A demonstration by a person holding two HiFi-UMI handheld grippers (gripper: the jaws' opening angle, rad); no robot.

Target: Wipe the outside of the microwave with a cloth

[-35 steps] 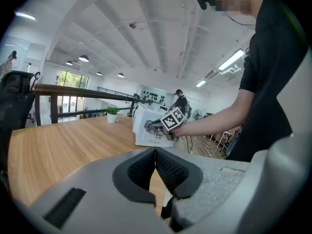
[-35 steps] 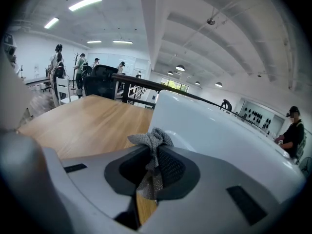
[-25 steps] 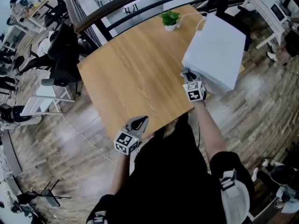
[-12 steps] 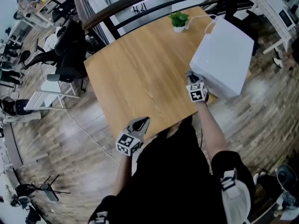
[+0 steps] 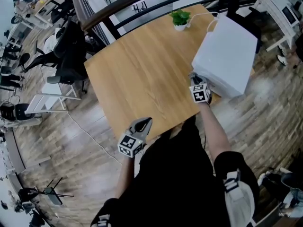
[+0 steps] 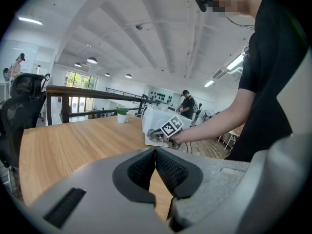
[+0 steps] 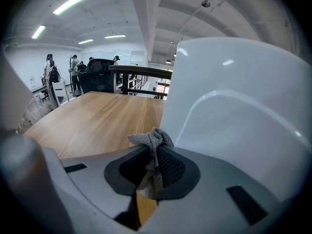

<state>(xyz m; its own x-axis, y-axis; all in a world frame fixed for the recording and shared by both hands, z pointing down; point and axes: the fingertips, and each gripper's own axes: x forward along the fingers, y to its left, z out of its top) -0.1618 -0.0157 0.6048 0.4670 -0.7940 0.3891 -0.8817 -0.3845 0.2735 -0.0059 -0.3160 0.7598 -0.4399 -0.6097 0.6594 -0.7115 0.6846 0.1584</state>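
Both sets of jaws are closed: your right gripper (image 5: 192, 77) pinches the cloth (image 7: 152, 141) beside the microwave (image 5: 227, 51) for wiping, your left gripper (image 5: 143, 123) hangs empty.

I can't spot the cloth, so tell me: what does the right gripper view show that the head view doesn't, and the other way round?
Only the right gripper view: the grey knitted cloth pinched between the shut jaws of the right gripper, and the ceiling lights. Only the head view: the left gripper by the table's near edge, the small potted plant at the far corner, and the wooden floor. Both: the wooden table, the white microwave and the right gripper itself.
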